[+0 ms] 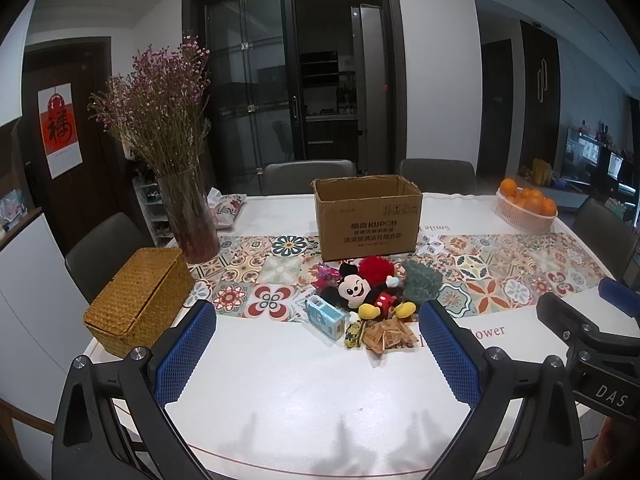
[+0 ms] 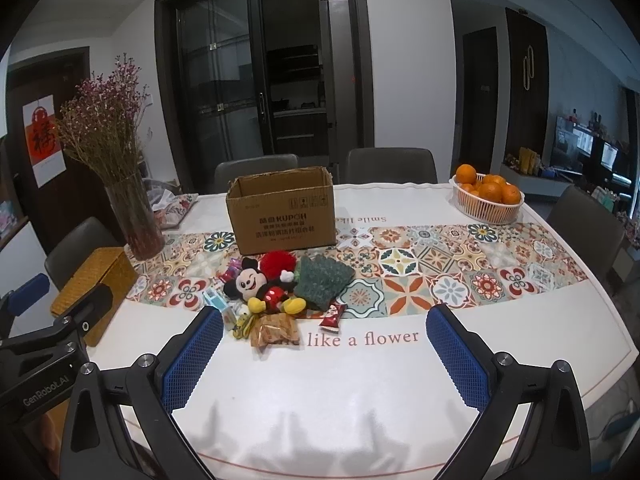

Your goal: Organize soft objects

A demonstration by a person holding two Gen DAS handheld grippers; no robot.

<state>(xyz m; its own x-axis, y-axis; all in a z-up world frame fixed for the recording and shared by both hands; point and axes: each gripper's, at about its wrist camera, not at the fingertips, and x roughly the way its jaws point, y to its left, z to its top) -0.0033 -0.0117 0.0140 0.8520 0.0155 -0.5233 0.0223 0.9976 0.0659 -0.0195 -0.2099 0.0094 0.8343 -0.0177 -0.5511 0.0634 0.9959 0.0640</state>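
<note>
"KUPOH" on the cardboard box [image 2: 281,210]; "like a flower" on the tablecloth [image 2: 362,364].

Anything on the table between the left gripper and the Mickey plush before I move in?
Left wrist view: mostly bare white tablecloth, then a blue carton and snack packets directly in front of the Mickey plush. Left gripper is open.

Both handheld units look the same: chunky matte black plastic frames with blue fingers [image 1: 182,354] covered in a diamond-grid rubber texture. On the left gripper [image 1: 318,354] there's a round silver screw head at each finger's pivot, plus another further out on each black arm. The right gripper [image 2: 324,358] has the same layout, same silver screws, same blue pads. From the left camera you can see the other unit's black body with "DAS" printed in white. From the right camera, the neighbour's housing reads "GenRobot.AI" in white lettering.
</note>
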